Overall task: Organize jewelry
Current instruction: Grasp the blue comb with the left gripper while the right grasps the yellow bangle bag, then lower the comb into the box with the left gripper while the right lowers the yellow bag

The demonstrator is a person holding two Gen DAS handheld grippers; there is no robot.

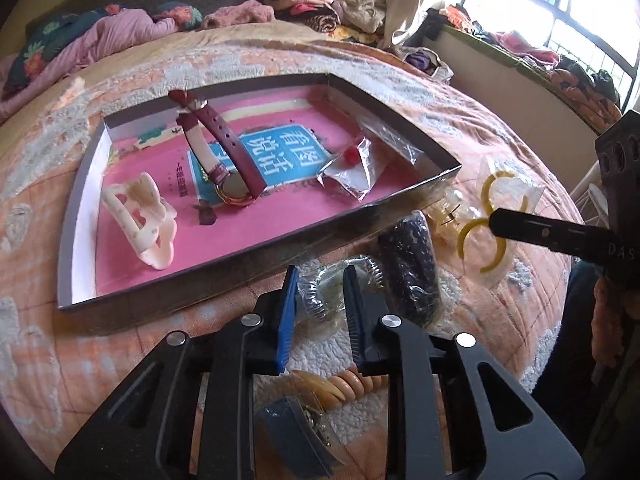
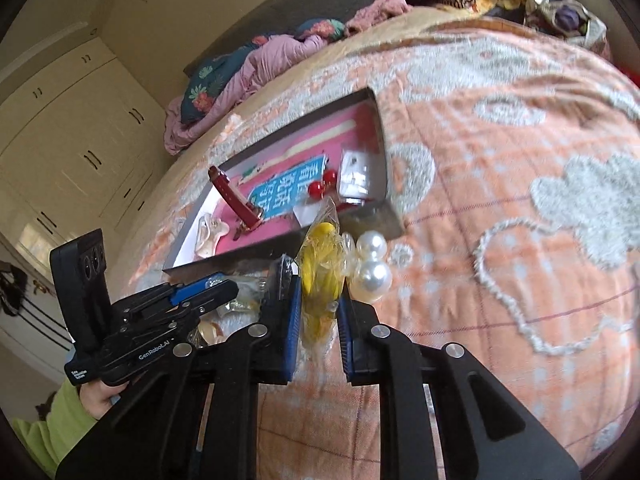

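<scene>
An open flat box (image 1: pixel 256 236) with a pink floor lies on the bed. In it are a maroon-strapped watch (image 1: pixel 224 148), a cream hair claw (image 1: pixel 140 216) and clear bags with red beads (image 1: pixel 352 168). My left gripper (image 1: pixel 322 280) is just in front of the box, shut on a clear bag holding a silver spiral piece (image 1: pixel 320 300). My right gripper (image 2: pixel 320 286) is shut on a clear bag of yellow hoops (image 2: pixel 320 256), lifted off the blanket near the box's right corner. Large pearls (image 2: pixel 372 264) show beside that bag.
On the orange and white blanket (image 2: pixel 500 240) near my left gripper lie a bagged black beaded piece (image 1: pixel 412 264), a beige disc bracelet (image 1: pixel 344 384) and a dark blue card in a bag (image 1: pixel 296 428). Piled clothes (image 1: pixel 320 4) cover the bed's far end.
</scene>
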